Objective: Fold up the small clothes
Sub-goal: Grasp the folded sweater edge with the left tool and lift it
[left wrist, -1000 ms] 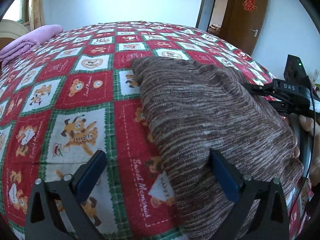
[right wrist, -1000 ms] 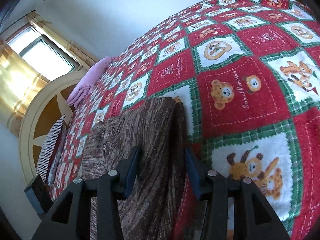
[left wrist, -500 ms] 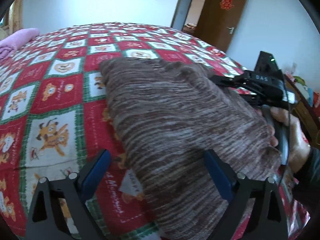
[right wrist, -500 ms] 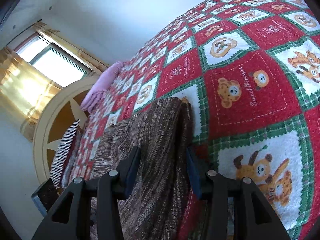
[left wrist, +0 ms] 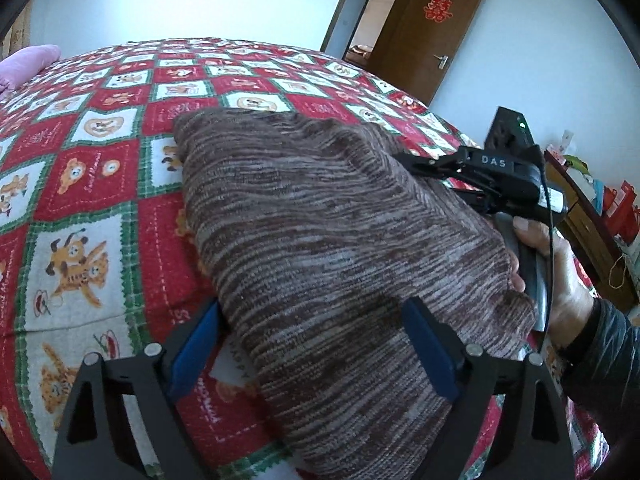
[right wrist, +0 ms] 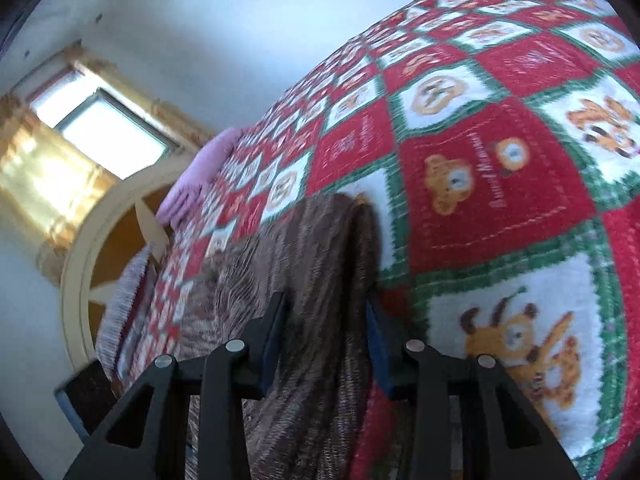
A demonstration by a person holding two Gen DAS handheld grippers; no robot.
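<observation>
A brown striped knit garment (left wrist: 320, 216) lies folded on the red, green and white bear quilt (left wrist: 92, 184). My left gripper (left wrist: 312, 344) straddles its near end. The jaws stand wide and are closing: the left pad is at the cloth's left edge and the right pad rests on the cloth. My right gripper (right wrist: 326, 340) has the garment's (right wrist: 320, 264) folded edge filling the gap between its pads, and its jaws are closing on it. In the left wrist view the right gripper (left wrist: 404, 158) reaches into the garment's far right edge, held by a hand (left wrist: 560, 276).
A pink blanket (right wrist: 200, 176) lies by the headboard (right wrist: 80, 280) under the window. A brown door (left wrist: 432, 28) stands open beyond the bed. A cabinet with red items (left wrist: 612, 216) stands to the right of the bed.
The left view has swung so the garment now sits between the left jaws, which have narrowed. The right jaws have closed a little on the fold.
</observation>
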